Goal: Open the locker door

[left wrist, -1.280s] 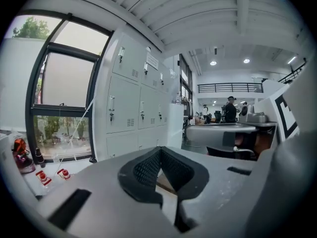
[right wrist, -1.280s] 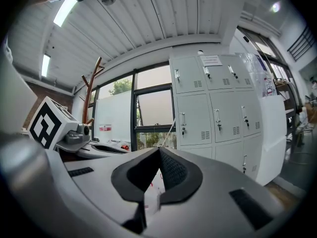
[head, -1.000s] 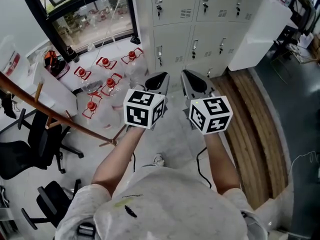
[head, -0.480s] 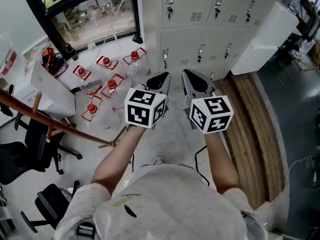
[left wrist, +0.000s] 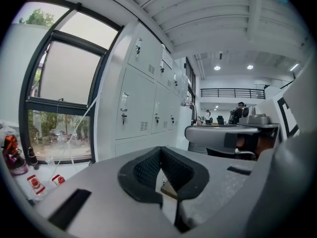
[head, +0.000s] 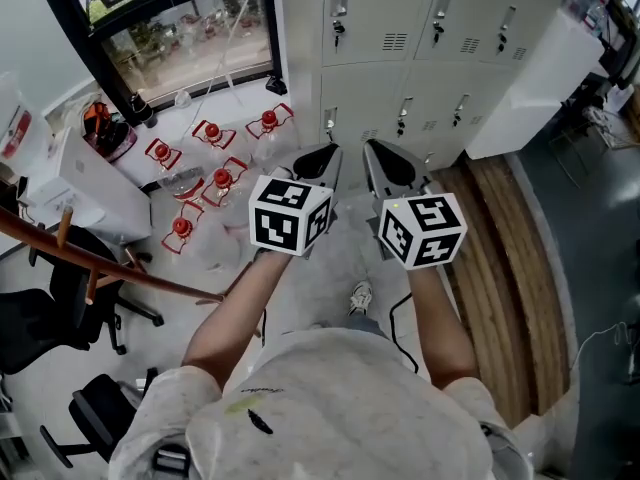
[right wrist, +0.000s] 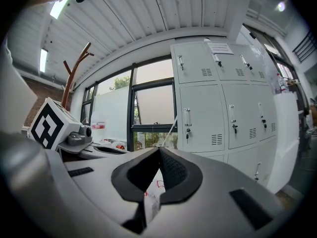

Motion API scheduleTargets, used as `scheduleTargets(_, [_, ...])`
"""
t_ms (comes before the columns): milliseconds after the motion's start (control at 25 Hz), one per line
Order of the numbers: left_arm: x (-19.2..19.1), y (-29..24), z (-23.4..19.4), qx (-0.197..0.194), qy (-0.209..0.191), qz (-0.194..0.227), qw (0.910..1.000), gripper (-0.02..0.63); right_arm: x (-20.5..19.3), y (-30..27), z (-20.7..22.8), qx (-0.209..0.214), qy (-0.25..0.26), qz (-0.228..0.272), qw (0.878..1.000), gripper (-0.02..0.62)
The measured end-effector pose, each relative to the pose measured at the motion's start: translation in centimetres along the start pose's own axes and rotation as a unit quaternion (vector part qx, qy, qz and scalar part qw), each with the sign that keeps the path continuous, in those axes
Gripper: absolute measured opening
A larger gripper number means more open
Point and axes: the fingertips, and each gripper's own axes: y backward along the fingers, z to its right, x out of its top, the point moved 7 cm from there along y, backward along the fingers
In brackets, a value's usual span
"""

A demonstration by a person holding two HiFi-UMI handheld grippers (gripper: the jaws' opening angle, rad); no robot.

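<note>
A bank of pale grey lockers [head: 380,28] stands ahead of me, every door closed, each with a small handle and a vent slot. The same lockers [left wrist: 138,103] show left of centre in the left gripper view. In the right gripper view the lockers [right wrist: 203,118] fill the right half. My left gripper [head: 318,158] and right gripper [head: 385,158] are held side by side at chest height, well short of the doors. The left gripper [left wrist: 161,150] is shut with nothing in it. So is the right gripper [right wrist: 159,150].
Several clear bottles with red caps [head: 222,178] lie on the floor left of the lockers, below a dark-framed window [head: 180,38]. A wooden coat stand [head: 100,258] and black office chairs [head: 50,318] are at my left. A white cabinet [head: 530,78] and a wood floor strip [head: 510,268] are at right.
The person has stepped forward: the lockers and bottles sit lower and nearer in the head view, and a shoe now shows. Both grippers hold the same pose, still shut.
</note>
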Motion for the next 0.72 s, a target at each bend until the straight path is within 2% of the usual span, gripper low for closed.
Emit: scheduleTargets(720, [3.1,-12.2,-4.4,0.070,0.009,-0.001,0.9975,0.006,1.1,-10.1,10.8,0.075,-0.002,0.000,0.997,-0.002])
